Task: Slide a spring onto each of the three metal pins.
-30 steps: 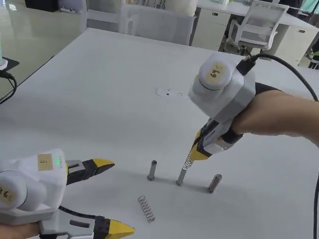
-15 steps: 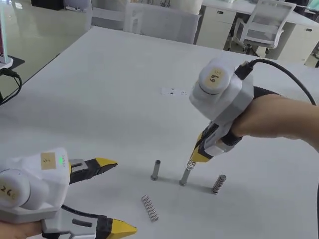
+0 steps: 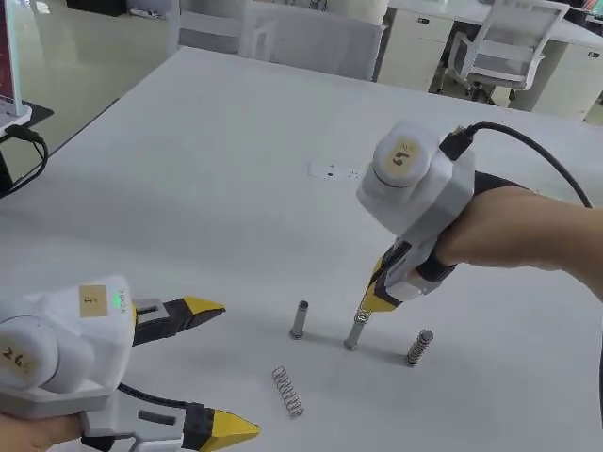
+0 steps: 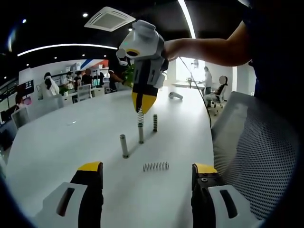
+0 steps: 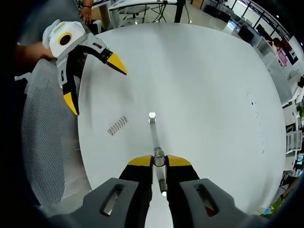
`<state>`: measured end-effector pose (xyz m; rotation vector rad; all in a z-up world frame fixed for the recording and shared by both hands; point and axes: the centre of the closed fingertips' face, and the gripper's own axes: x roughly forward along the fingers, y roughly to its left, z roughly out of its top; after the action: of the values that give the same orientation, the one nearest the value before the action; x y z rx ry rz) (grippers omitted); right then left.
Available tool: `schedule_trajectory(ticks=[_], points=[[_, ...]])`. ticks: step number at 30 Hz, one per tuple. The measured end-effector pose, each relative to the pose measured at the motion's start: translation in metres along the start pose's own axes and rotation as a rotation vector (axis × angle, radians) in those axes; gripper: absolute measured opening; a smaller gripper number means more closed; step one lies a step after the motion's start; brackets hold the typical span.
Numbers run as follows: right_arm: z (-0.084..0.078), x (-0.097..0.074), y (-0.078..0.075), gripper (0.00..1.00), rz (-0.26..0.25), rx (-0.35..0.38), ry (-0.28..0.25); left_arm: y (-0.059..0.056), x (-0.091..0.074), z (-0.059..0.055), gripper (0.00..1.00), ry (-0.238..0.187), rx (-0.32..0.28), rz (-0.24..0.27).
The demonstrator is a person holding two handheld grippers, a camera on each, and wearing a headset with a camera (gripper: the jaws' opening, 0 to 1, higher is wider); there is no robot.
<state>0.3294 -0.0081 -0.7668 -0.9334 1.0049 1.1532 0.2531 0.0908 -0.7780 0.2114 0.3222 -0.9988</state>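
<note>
Three metal pins stand in a row on the white table. The left pin is bare, and the right pin wears a spring. My right gripper is shut on a spring at the top of the middle pin. In the right gripper view the spring sits pinched between the yellow tips, with a bare pin just beyond. A loose spring lies flat in front of the pins. My left gripper hovers open at the near left; its jaws frame the loose spring.
A small white tag lies further back on the table. Office chairs and desks stand beyond the far edge. A mesh chair back is close beside the left gripper. People stand far off in the room.
The right gripper has sunk a little, bringing the spring down onto the middle pin's top. The left gripper holds its place; the head camera has shifted slightly.
</note>
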Motion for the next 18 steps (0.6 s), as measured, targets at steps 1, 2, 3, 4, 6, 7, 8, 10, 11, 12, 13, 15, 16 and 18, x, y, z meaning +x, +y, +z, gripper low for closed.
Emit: schedule_trajectory(ticks=[1, 2, 3, 4, 6, 7, 8, 10, 11, 12, 13, 15, 16, 18], points=[[-0.001, 0.002, 0.000, 0.07, 0.001, 0.001, 0.002, 0.000, 0.000, 0.000, 0.73, 0.000, 0.000, 0.000], [-0.001, 0.003, 0.000, 0.07, 0.000, -0.001, 0.003, 0.000, 0.000, 0.000, 0.73, 0.000, 0.000, 0.001], [-0.002, 0.005, 0.000, 0.07, 0.000, -0.003, 0.006, 0.000, -0.001, 0.000, 0.73, -0.001, 0.000, 0.002], [-0.003, 0.008, 0.000, 0.07, 0.003, 0.000, 0.013, 0.000, -0.001, 0.000, 0.73, 0.000, 0.000, 0.002], [-0.004, 0.011, -0.001, 0.07, 0.002, 0.001, 0.011, 0.000, -0.001, 0.000, 0.73, 0.000, 0.000, 0.002], [-0.005, 0.012, -0.001, 0.07, 0.005, 0.006, 0.010, 0.000, -0.001, 0.000, 0.72, 0.000, 0.000, 0.001], [-0.005, 0.013, -0.001, 0.07, 0.007, 0.010, 0.010, 0.000, -0.002, 0.000, 0.72, 0.001, -0.001, 0.001], [-0.006, 0.017, -0.001, 0.07, 0.008, 0.013, 0.010, 0.000, -0.002, 0.000, 0.72, 0.001, 0.000, 0.001], [-0.006, 0.018, -0.002, 0.07, 0.007, 0.013, 0.010, 0.000, -0.002, 0.000, 0.72, 0.001, 0.000, 0.001], [-0.007, 0.020, -0.002, 0.07, 0.007, 0.015, 0.012, 0.000, -0.002, 0.000, 0.72, 0.001, 0.001, 0.001], [-0.008, 0.021, -0.002, 0.07, 0.008, 0.018, 0.012, 0.000, -0.002, 0.001, 0.72, 0.000, 0.000, 0.001], [-0.009, 0.025, -0.002, 0.07, 0.011, 0.025, 0.012, 0.000, -0.002, 0.000, 0.71, 0.001, 0.001, 0.001], [-0.009, 0.026, -0.002, 0.07, 0.012, 0.026, 0.011, -0.001, -0.002, 0.001, 0.71, 0.001, 0.001, 0.001], [-0.010, 0.029, -0.002, 0.07, 0.013, 0.030, 0.011, 0.000, -0.002, 0.001, 0.71, 0.001, 0.002, 0.002]])
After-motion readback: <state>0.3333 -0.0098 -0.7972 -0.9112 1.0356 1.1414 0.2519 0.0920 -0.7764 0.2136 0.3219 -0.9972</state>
